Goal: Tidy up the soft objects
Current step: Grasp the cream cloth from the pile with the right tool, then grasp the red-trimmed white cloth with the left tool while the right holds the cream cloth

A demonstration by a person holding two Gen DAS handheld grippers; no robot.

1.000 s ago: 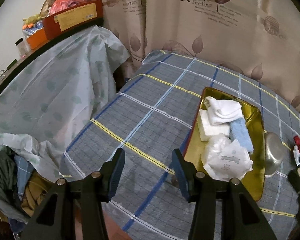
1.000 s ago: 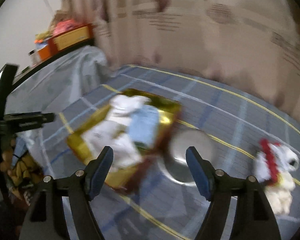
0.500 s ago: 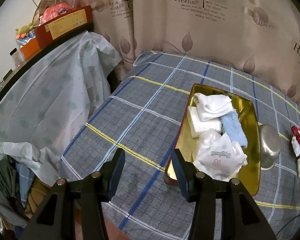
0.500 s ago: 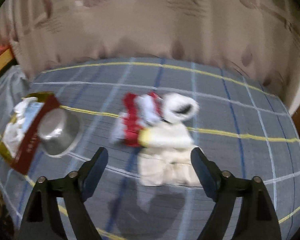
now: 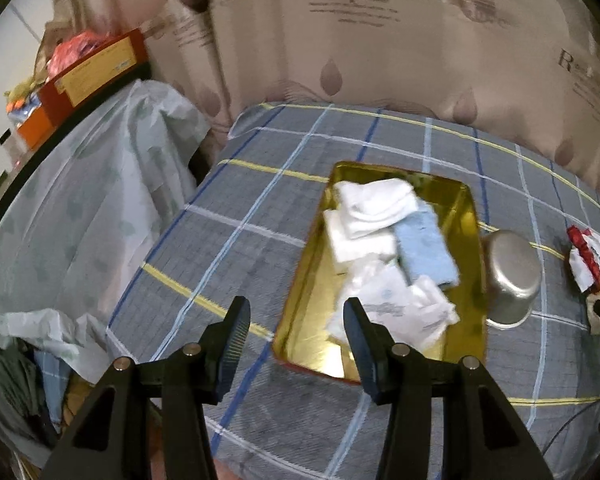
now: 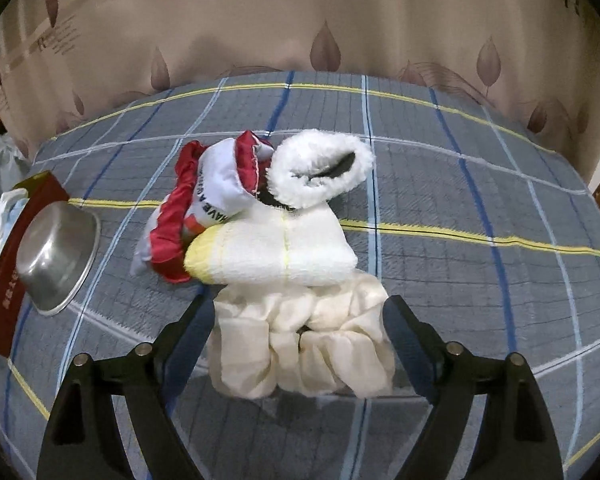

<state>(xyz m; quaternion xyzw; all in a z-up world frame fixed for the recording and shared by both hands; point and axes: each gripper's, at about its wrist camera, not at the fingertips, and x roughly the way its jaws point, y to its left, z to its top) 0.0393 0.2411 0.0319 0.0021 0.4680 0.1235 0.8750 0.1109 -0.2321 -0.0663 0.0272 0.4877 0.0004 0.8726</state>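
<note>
Jaws on the left gripper stand partly apart with nothing between them, hanging over the near edge of the gold tray on the plaid-covered bench. Left wrist view first: the tray holds a white folded towel at its far end, a white square cloth under it, a light blue cloth along the right side, and a crumpled white printed bag nearest the camera. Just beside the tray's right wall a steel bowl lies upside down. Further right, near the picture's edge, part of the pile of soft things shows in red and white. Behind it all hangs a beige leaf-print curtain, and to the left a pale plastic sheet drapes over furniture with a red box on top.

Over to the right wrist view: the right gripper has just been opening its jaws, and they now stand wide, one on each side of a crumpled cream cloth; the pads do not visibly press it. Touching that cloth on the far side is a rolled white and yellow towel. Behind the roll sits a fluffy white sock, and to its left a red and white printed garment. The steel bowl and the tray's red outer wall sit at the left edge, apart from the pile.
</note>
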